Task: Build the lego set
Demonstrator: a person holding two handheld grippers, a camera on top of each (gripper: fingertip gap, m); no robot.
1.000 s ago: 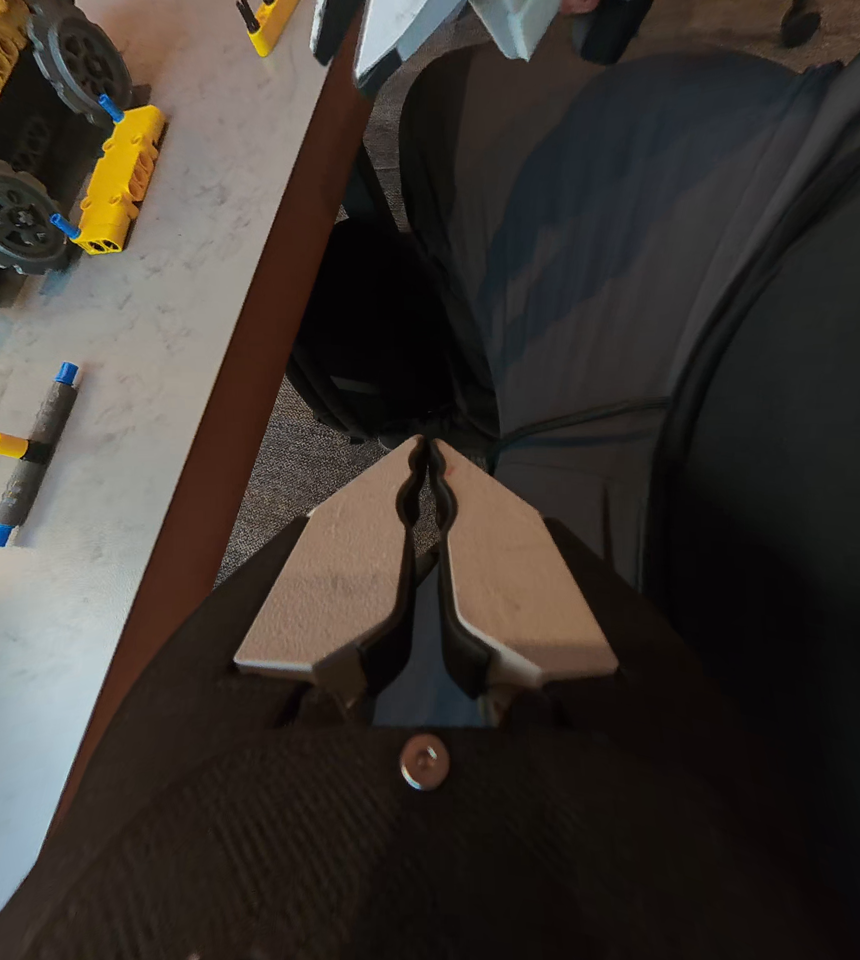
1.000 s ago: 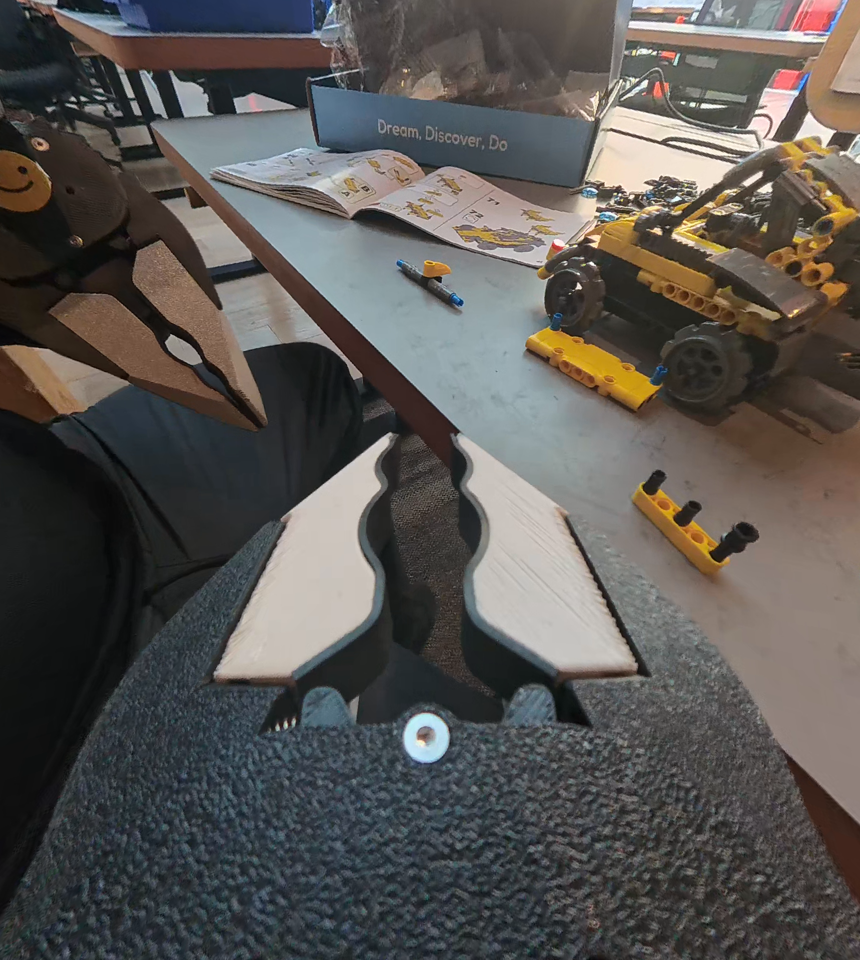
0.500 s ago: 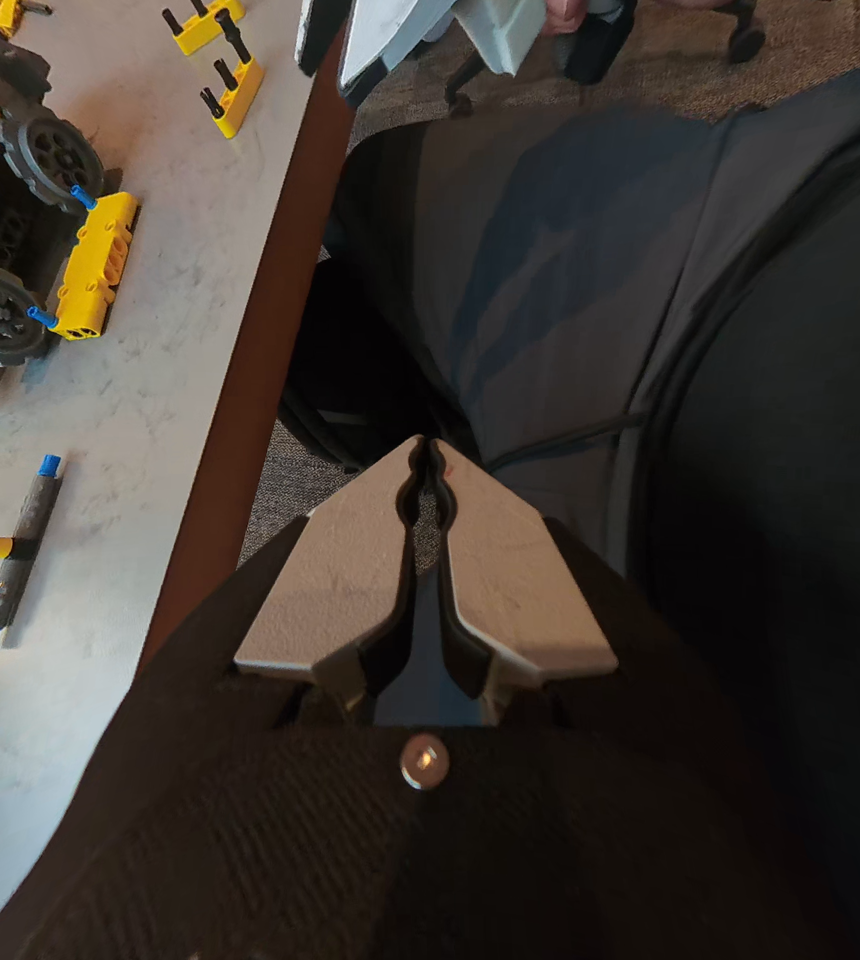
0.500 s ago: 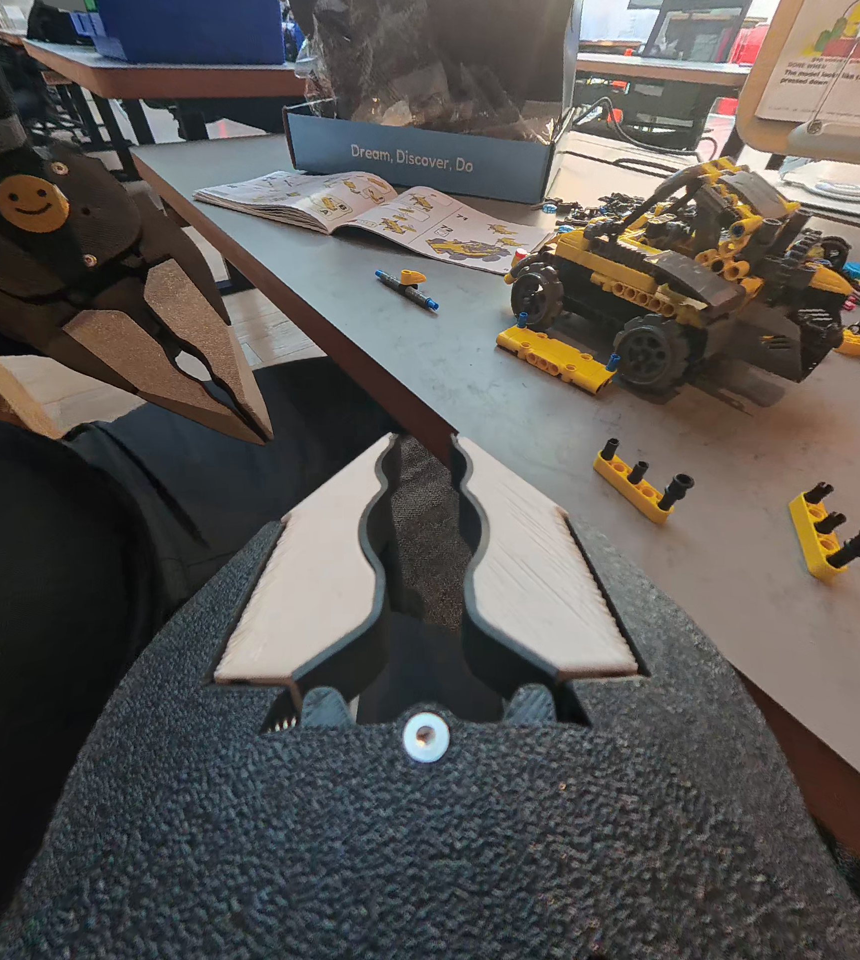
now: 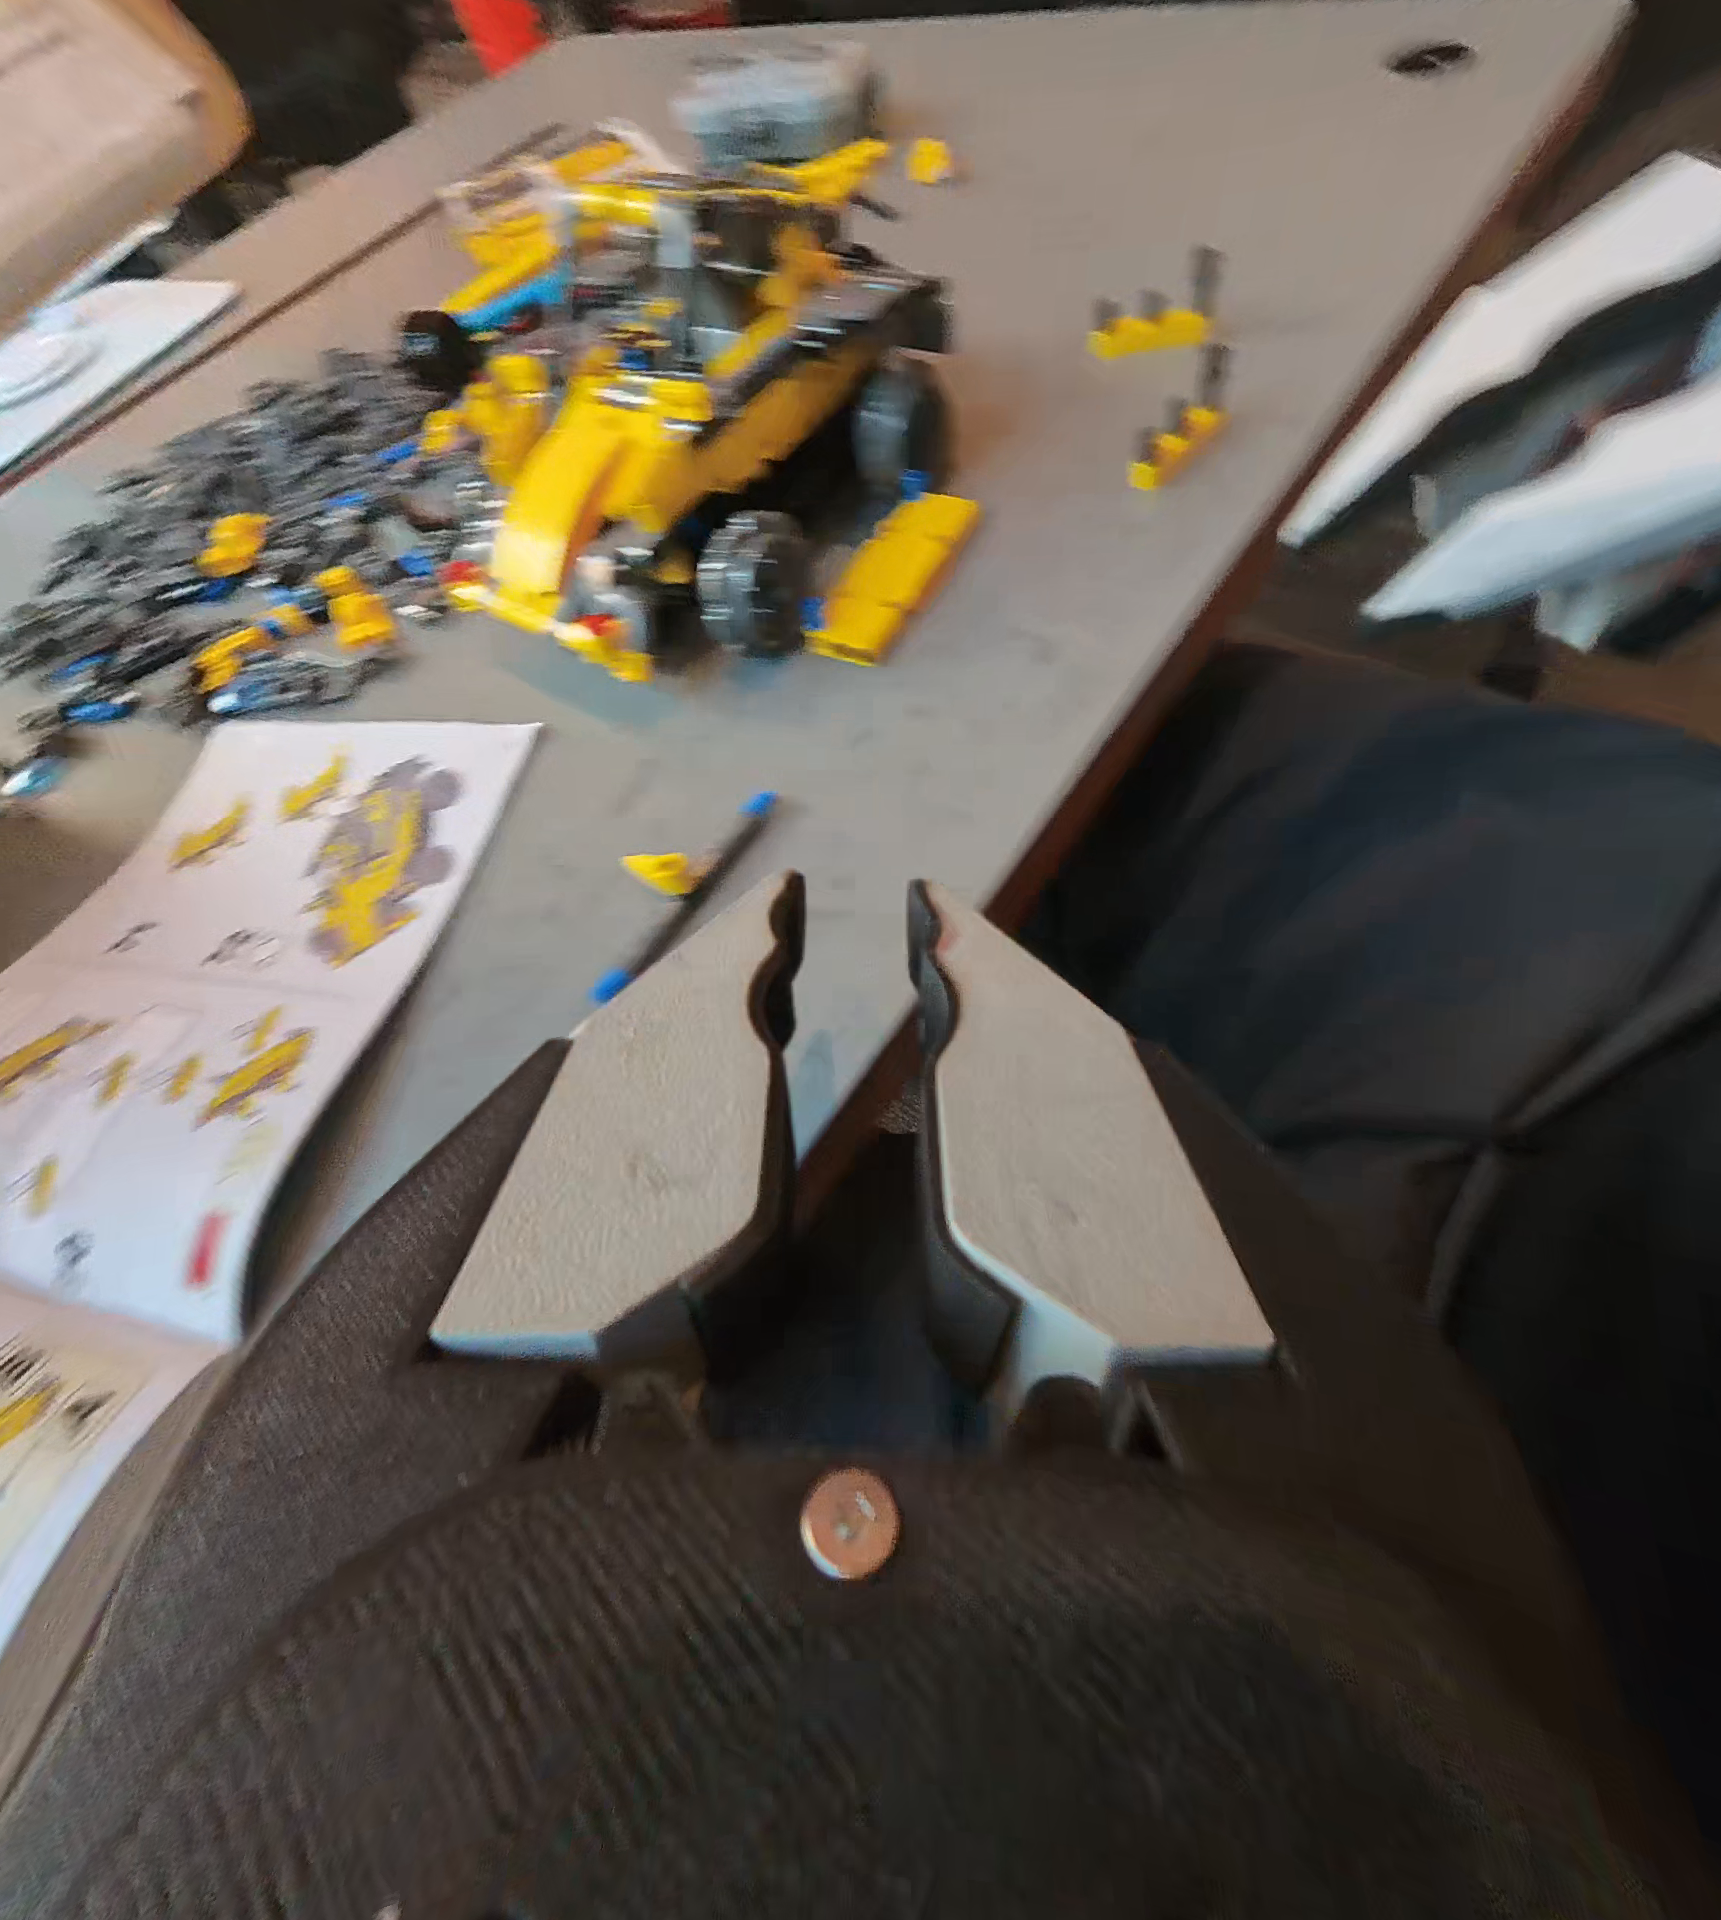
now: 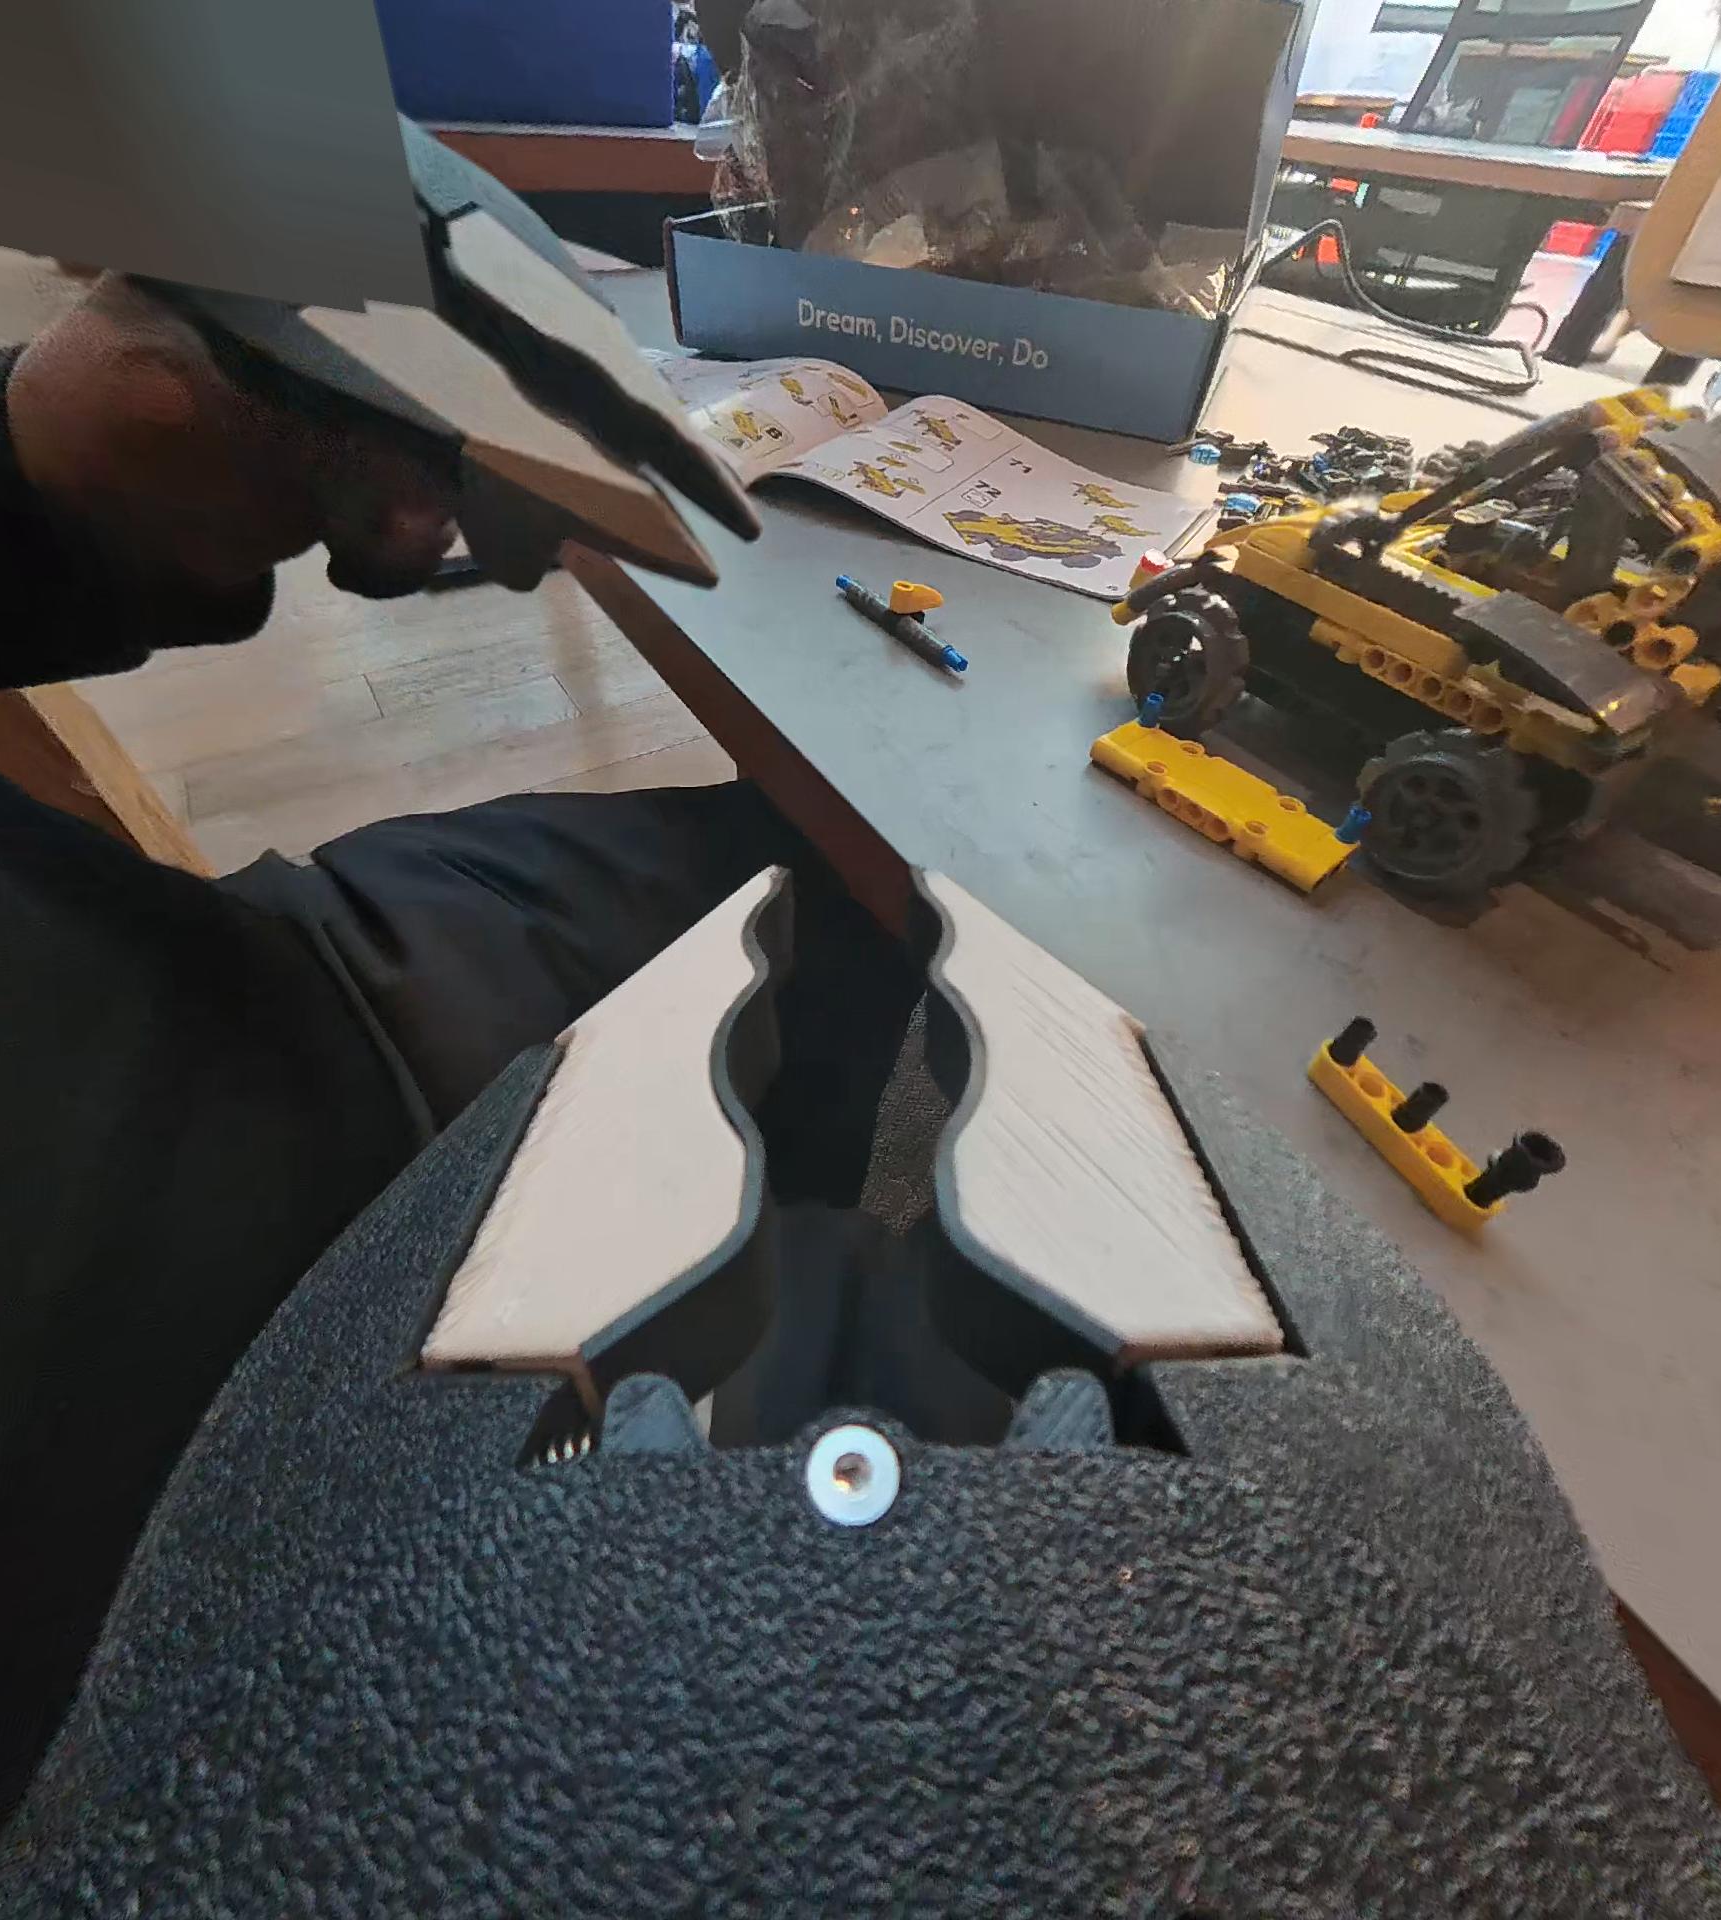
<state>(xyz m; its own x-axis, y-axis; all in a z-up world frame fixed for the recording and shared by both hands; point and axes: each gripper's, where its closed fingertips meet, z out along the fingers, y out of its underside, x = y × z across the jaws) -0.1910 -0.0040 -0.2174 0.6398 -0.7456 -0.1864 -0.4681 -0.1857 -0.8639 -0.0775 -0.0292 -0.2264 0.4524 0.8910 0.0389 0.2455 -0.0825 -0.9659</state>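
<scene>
bare table strip beside booklet, axle piece ahead

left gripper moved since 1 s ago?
Yes. The left gripper has swung from over the person's lap toward the table: its tips now sit at the table edge, near the dark axle piece, jaws now apart.

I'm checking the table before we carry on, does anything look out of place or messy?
Mostly loose parts: a scattered pile of small dark pieces lies beside the yellow vehicle model, and a yellow beam lies detached by its front wheels. Nothing looks damaged.
</scene>
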